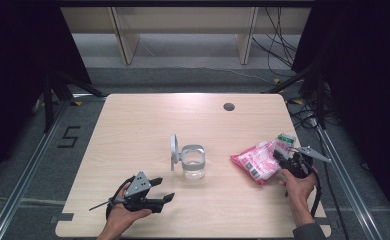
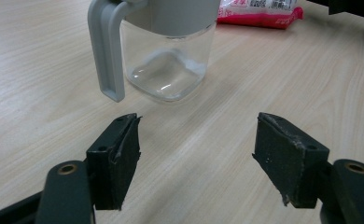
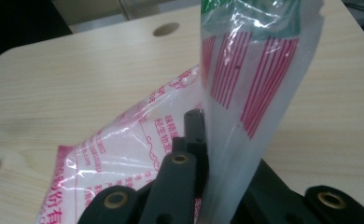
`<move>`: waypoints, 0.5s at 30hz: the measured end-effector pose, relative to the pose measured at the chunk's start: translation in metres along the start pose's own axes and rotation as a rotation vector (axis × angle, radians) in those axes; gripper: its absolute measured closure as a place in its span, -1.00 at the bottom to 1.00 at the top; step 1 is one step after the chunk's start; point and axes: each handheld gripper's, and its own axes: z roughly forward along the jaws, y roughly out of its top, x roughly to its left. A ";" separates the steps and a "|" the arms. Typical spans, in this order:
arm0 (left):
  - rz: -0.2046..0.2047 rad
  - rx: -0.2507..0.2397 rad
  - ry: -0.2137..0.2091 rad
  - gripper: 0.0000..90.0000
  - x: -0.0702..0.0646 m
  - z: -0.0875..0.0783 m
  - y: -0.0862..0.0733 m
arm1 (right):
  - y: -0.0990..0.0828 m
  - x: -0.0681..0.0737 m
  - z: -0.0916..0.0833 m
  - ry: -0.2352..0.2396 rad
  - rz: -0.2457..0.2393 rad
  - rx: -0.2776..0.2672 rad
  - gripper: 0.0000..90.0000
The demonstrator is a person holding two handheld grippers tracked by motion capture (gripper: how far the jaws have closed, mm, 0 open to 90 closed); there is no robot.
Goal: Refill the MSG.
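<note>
Desk (image 1: 133,125): pale wood, flat, carries everything.

Clear jar (image 1: 193,163), desk centre, upright, grey collar, hinged lid standing open at its left. Looks rigid, probably glass or hard plastic, so likely slippery and breakable; best taken by the grey handle or collar. Appears empty.

Pink-and-white plastic bag (image 1: 257,159), right side of desk, one end raised, the rest resting on the desk. Thin crinkly film, soft, light, printed red stripes and a green band at the top. Judged floppy: contents may shift when lifted. Pinching the flat sealed edge gives the surest hold.

Right gripper (image 3: 199,140): jaws clamped on the bag's film near its top edge.

Left gripper (image 2: 196,154): jaws spread wide, nothing between them, resting near the jar, well apart from the bag.
</note>
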 end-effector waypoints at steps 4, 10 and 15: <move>0.000 -0.001 -0.001 -0.33 0.000 0.000 0.000 | 0.005 0.007 -0.003 0.007 -0.036 -0.014 1.00; -0.004 -0.008 -0.004 -0.33 0.000 0.000 0.000 | 0.012 0.016 -0.008 0.039 -0.056 -0.049 1.00; 0.021 0.013 0.002 -0.33 0.000 0.000 0.000 | 0.017 0.025 -0.011 0.100 -0.064 -0.079 1.00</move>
